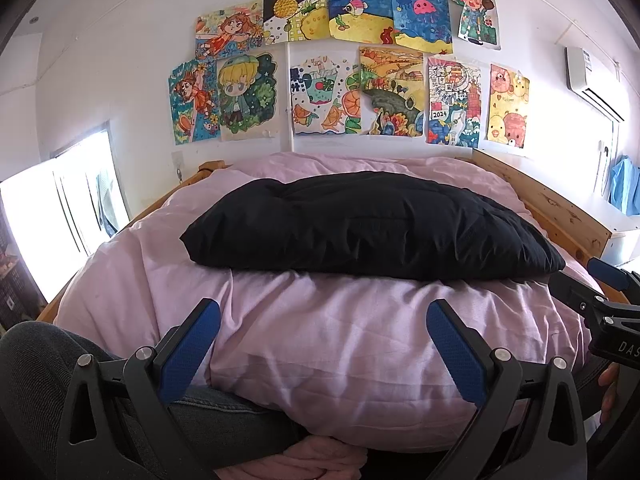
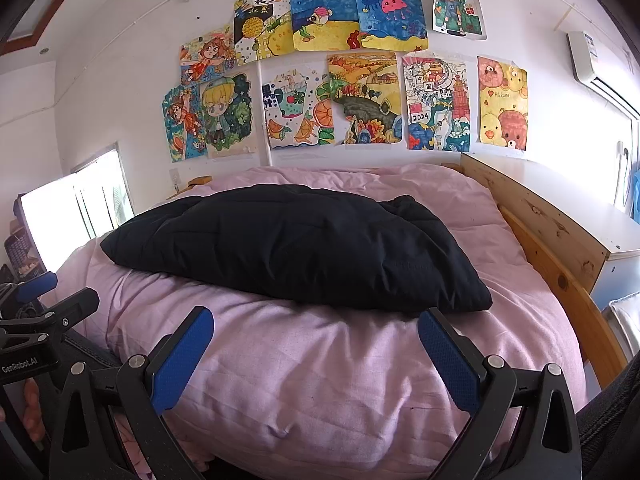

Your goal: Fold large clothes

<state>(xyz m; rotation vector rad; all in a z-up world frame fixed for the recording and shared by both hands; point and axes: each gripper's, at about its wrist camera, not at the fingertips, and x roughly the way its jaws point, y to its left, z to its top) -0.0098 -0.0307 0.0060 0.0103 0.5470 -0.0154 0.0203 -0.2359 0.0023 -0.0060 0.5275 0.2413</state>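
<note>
A black padded garment [image 1: 372, 224] lies folded into a thick bundle on the pink duvet [image 1: 320, 340] in the middle of the bed; it also shows in the right wrist view [image 2: 296, 248]. My left gripper [image 1: 324, 320] is open and empty, held over the duvet short of the garment's near edge. My right gripper [image 2: 316, 326] is open and empty, its right finger close to the garment's near right corner [image 2: 476, 300]. Each gripper shows at the edge of the other's view: the right one [image 1: 600, 300], the left one [image 2: 40, 300].
A wooden bed frame [image 2: 560, 280] runs along the right side, with a white cabinet [image 2: 624, 248] beyond it. Children's drawings [image 1: 344, 68] cover the wall behind the bed. A bright window [image 1: 52, 216] is at the left. The person's jeans-clad leg [image 1: 48, 360] is at lower left.
</note>
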